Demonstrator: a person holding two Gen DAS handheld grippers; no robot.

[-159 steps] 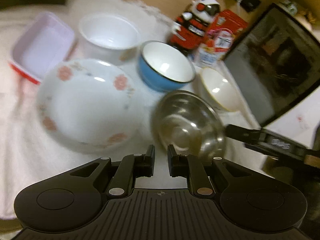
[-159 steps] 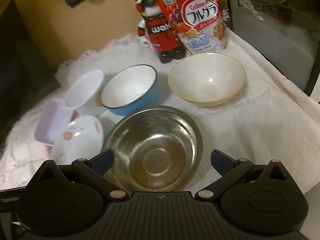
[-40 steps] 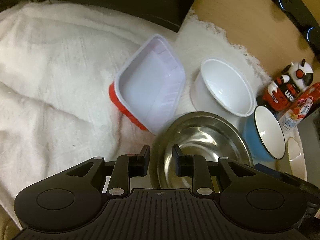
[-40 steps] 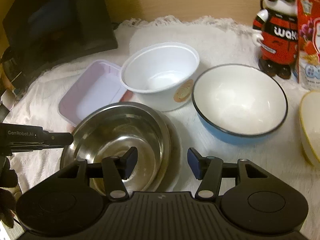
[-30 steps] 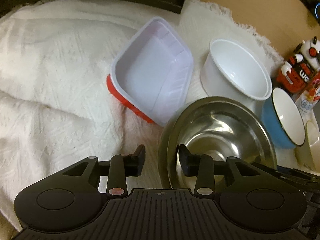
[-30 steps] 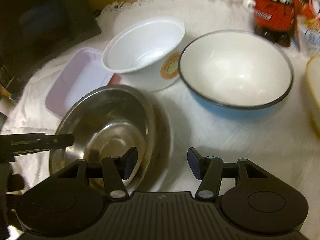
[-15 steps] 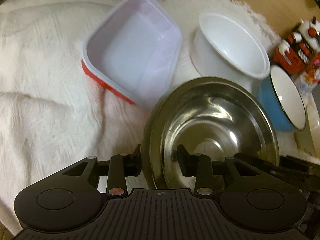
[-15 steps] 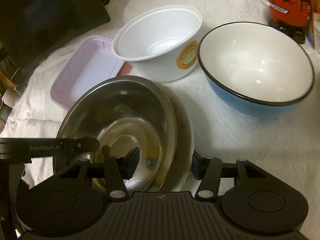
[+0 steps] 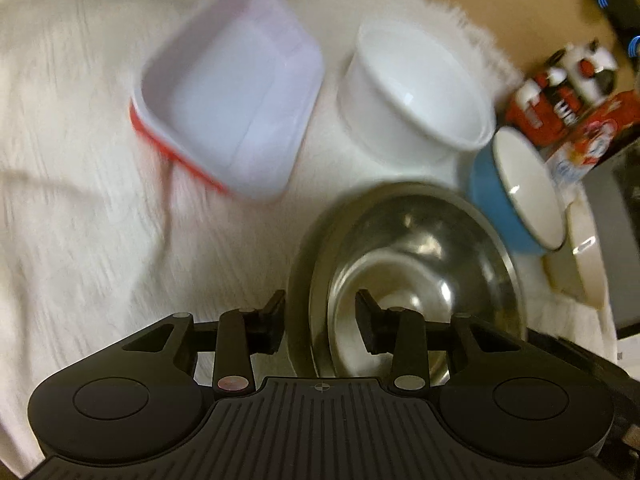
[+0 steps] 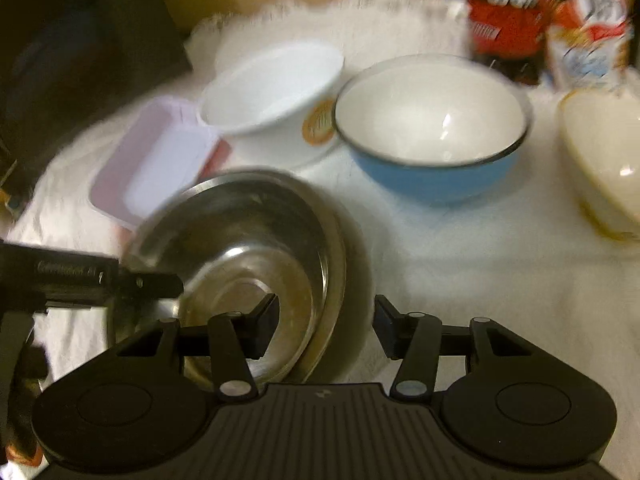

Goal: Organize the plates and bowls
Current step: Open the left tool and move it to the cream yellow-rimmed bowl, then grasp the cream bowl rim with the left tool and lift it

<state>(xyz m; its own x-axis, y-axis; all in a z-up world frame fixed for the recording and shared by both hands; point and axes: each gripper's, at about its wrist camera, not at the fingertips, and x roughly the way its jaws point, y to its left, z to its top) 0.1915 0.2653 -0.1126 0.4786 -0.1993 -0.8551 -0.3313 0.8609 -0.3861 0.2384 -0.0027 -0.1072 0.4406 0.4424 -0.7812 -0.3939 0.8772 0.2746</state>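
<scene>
A steel bowl [image 9: 420,248] [image 10: 240,240] sits inside a shallow plate whose rim [image 9: 298,280] [image 10: 340,256] shows around it, on a white cloth. My left gripper [image 9: 320,320] is shut on their near-left edge, with one finger outside the plate rim and the other inside the bowl. Its finger [image 10: 152,280] reaches over the bowl's left side in the right wrist view. My right gripper [image 10: 324,320] straddles the right edge. Its jaws are closing, but the pads stand apart from bowl and plate.
Behind the stack stand a lilac-and-red rectangular container [image 9: 232,92], a deep white bowl [image 9: 416,92] [image 10: 272,80] and a blue bowl [image 10: 432,176]. A cream bowl [image 10: 600,160] is at the right. A red figurine [image 10: 504,20] and a cereal bag [image 10: 588,20] stand at the back.
The steel bowl, earlier beside the floral plate, now sits in it. My left finger has come against the plate rim. The right jaws have narrowed around the opposite edge, and both views have swung.
</scene>
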